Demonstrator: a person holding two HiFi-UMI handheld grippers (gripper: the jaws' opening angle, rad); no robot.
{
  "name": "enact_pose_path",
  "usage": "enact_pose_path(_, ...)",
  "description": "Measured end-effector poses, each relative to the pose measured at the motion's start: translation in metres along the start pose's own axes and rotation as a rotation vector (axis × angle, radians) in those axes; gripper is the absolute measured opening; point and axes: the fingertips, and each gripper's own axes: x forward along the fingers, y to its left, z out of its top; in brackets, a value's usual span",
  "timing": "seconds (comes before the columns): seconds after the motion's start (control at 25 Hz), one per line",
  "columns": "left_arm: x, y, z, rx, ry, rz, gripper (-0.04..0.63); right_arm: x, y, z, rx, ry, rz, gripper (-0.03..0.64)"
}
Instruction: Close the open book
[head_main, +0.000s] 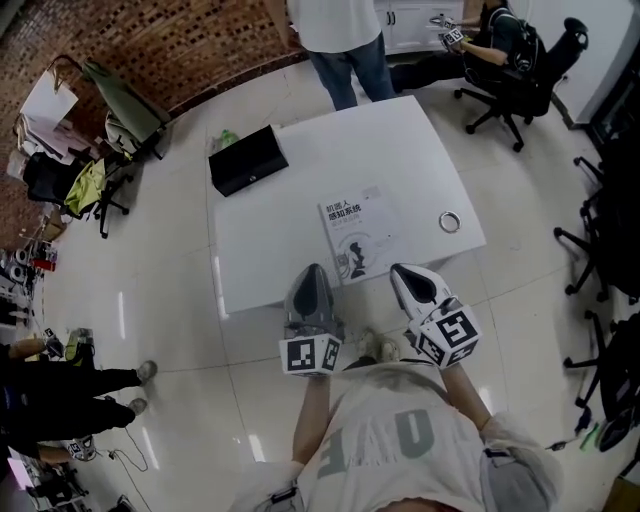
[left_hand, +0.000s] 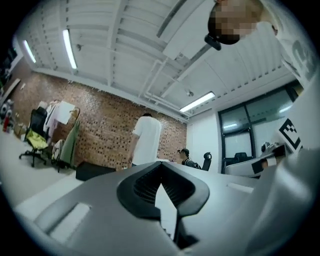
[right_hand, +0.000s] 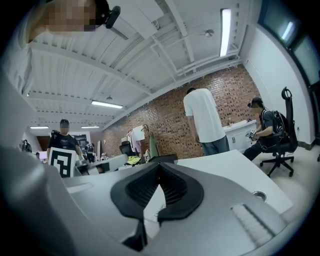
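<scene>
A white-covered book lies flat, cover up, near the middle of the white table. Both grippers hover side by side above the table's near edge and point toward the book. My left gripper is just short of the book's near left corner, and its jaws are shut with nothing between them. My right gripper is beside the book's near right corner, also shut on nothing. Neither gripper touches the book.
A black box sits at the table's far left corner. A metal ring is set into the tabletop at right. One person stands at the far side and another sits in an office chair. More chairs line both sides.
</scene>
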Motion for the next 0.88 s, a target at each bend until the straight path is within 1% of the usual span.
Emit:
enact_pose_path(0.12,-0.003,0.011,0.032,0.174,-0.023,0.019,0.002,0.005,0.005,-0.006,0.025,-0.002,0.016,0.003)
enact_pose_path(0.16,-0.005,0.014,0.039,0.211,-0.035,0.018,0.002,0.007,0.007,-0.009,0.027,0.004,0.016,0.003)
enact_pose_path(0.2,-0.007,0.016,0.047,0.228,-0.051,0.008,0.005,0.009,0.008,-0.011,0.028,0.010,0.016,0.003)
enact_pose_path(0.32,-0.012,0.018,0.063,0.228,-0.087,-0.029,0.005,0.016,0.012,-0.015,0.035,0.026,0.016,0.003)
enact_pose_path(0.4,-0.013,0.022,0.067,0.230,-0.094,-0.035,0.005,0.020,0.012,-0.017,0.037,0.035,0.014,0.003)
enact_pose_path(0.48,-0.011,0.029,0.065,0.226,-0.093,-0.032,0.005,0.024,0.012,-0.020,0.042,0.041,0.007,0.003)
enact_pose_path(0.6,-0.009,0.040,0.060,0.200,-0.081,-0.021,0.005,0.030,0.010,-0.022,0.046,0.048,-0.015,0.003)
enact_pose_path(0.76,-0.007,0.060,0.051,0.147,-0.040,0.028,0.006,0.043,0.008,-0.018,0.027,0.054,-0.040,0.003)
enact_pose_path(0.88,-0.008,0.066,0.054,0.129,-0.052,0.014,0.006,0.058,0.012,-0.016,0.010,0.063,-0.039,0.003)
